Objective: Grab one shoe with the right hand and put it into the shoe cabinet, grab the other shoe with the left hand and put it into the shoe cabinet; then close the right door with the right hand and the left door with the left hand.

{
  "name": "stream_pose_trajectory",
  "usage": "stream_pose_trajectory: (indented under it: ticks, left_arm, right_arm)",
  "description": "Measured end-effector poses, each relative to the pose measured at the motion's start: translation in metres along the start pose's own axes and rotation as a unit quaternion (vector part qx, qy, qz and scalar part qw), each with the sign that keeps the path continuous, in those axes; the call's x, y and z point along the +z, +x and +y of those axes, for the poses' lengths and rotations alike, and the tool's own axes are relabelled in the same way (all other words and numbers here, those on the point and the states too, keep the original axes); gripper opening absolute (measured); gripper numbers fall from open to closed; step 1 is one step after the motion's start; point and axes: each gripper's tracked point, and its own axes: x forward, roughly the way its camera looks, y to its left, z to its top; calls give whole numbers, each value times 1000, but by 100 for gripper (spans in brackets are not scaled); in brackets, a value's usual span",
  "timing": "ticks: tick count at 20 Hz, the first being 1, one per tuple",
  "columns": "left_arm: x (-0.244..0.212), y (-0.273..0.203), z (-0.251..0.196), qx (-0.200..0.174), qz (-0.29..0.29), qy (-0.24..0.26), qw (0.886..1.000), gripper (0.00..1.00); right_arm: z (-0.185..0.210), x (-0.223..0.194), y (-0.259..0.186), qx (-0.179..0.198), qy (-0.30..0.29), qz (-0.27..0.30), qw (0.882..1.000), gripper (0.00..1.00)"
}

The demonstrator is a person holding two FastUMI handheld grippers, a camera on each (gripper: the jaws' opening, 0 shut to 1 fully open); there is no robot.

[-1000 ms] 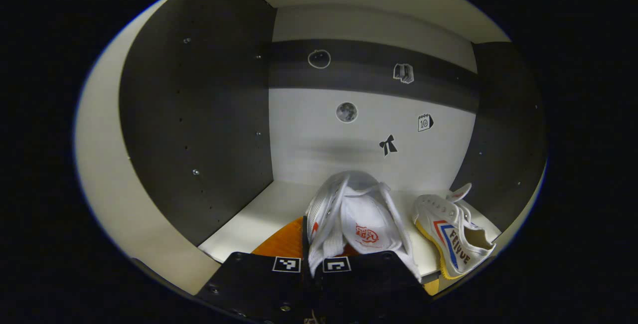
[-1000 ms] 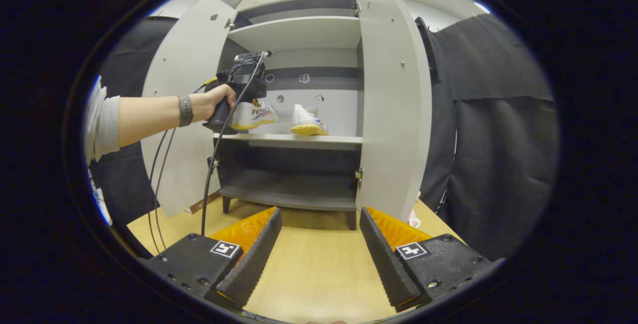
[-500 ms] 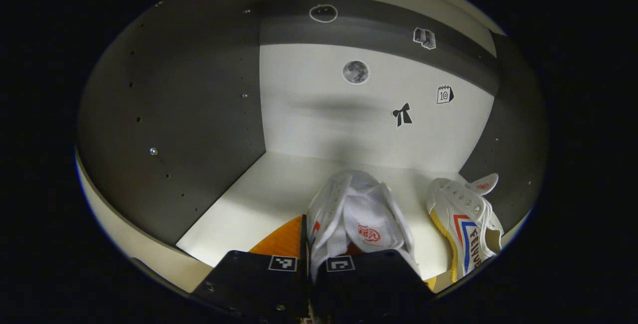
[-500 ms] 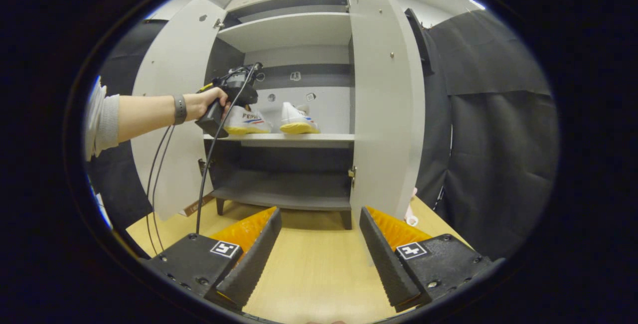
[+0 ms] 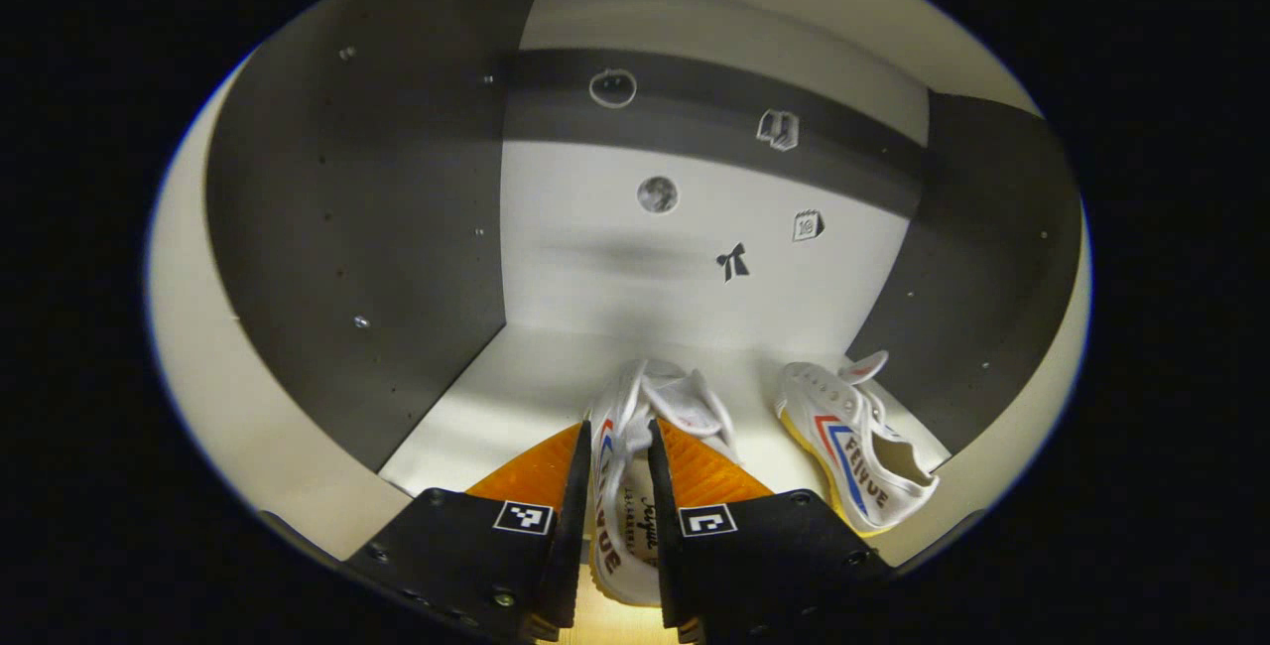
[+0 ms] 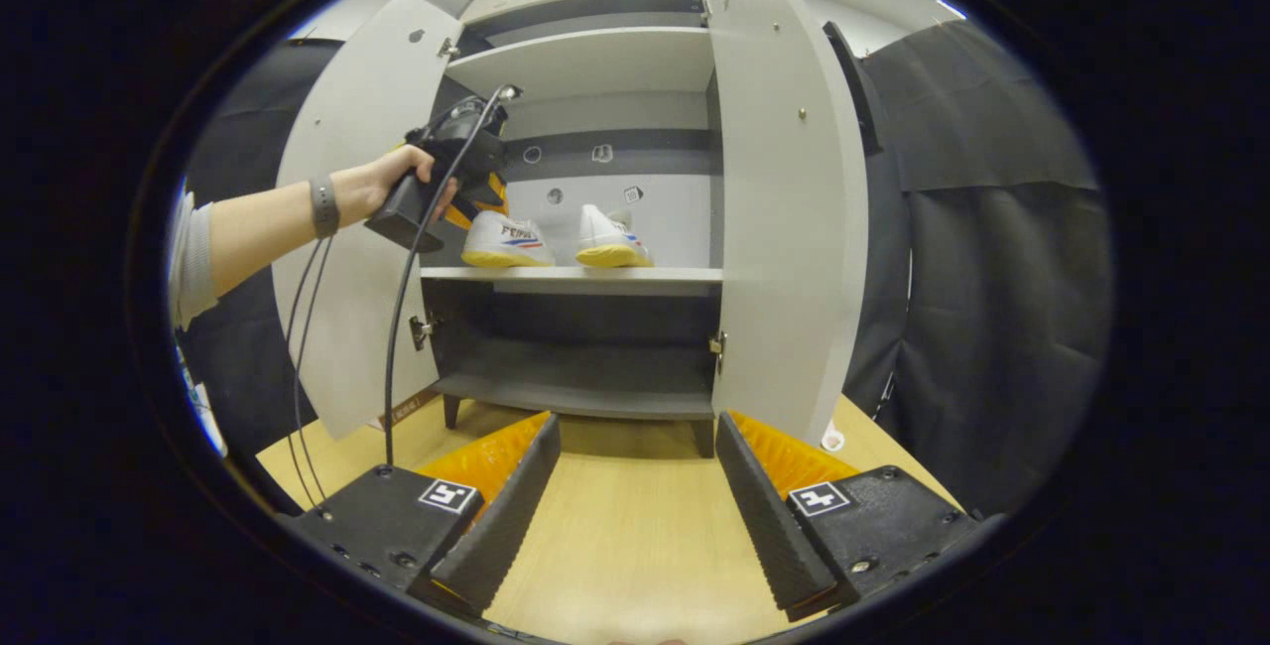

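In the right gripper view the left door [image 6: 347, 218] hangs open at far left; a hand [image 6: 392, 179] holds the left tool [image 5: 615, 516] at the shelf [image 6: 571, 274], its fingers slightly apart around the left shoe [image 5: 625, 486], whether pressing I cannot tell; the right shoe [image 5: 858, 447] sits just beside it; the right door [image 6: 784, 189] stands open; the right tool [image 6: 635, 516] hovers spread wide over the worktop [image 6: 635, 546].

Black cloth wall [image 6: 992, 258] behind a pale wooden floor [image 6: 635, 536], under dim overhead light.
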Motion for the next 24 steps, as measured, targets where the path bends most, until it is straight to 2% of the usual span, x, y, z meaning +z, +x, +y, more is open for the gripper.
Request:
stream_pose_trajectory:
  ticks: [3,4,5,8,9,10,11,12,13,14,15,19,20,21,23,24]
  left_arm:
    - [14,-58,-12,-34,-86,3,996,29]
    - [12,-81,-15,-43,-109,1,993,46]
    - [8,-104,-14,-49,-133,4,990,29]
    - [-21,-163,-5,-42,-188,32,981,29]
    - [-37,-180,-7,-42,-199,40,978,17]
    - [-53,-196,-7,-40,-207,42,977,35]
    - [-70,-217,-5,-37,-211,42,976,39]
    - [-88,-231,-5,-35,-210,34,976,55]
    - [-105,-245,-7,-39,-206,23,978,55]
    - [-119,-257,-10,-48,-207,17,977,43]
    - [-132,-268,-13,-51,-212,18,976,53]
    - [-166,-308,-19,-43,-233,48,970,71]
    - [-170,-314,-23,-45,-239,54,968,87]
    - [-175,-317,-26,-43,-241,57,968,82]
    - [-186,-322,-30,-45,-233,53,970,97]
    - [-192,-321,-31,-48,-225,49,972,98]
  right_arm:
    - [4,2,-4,5,2,-3,1000,99]
    - [5,2,-5,6,1,-4,1000,100]
    - [6,3,-7,8,0,-5,1000,100]
    - [11,7,-13,15,-4,-12,1000,99]
    - [13,9,-17,17,-6,-15,1000,99]
    - [14,10,-20,18,-9,-16,1000,99]
    - [16,9,-24,19,-11,-17,1000,99]
    - [17,9,-29,20,-13,-16,1000,100]
    - [18,8,-35,21,-13,-16,1000,100]
    - [19,8,-39,21,-14,-16,1000,100]
    - [20,6,-45,22,-15,-15,1000,100]
    - [17,-2,-66,16,-10,-13,1000,99]
    - [13,-2,-69,11,-4,-14,1000,99]
    - [8,0,-74,6,5,-16,1000,100]
    - [-16,16,-82,-14,26,-30,999,99]
    - [-36,26,-85,-31,29,-38,998,100]
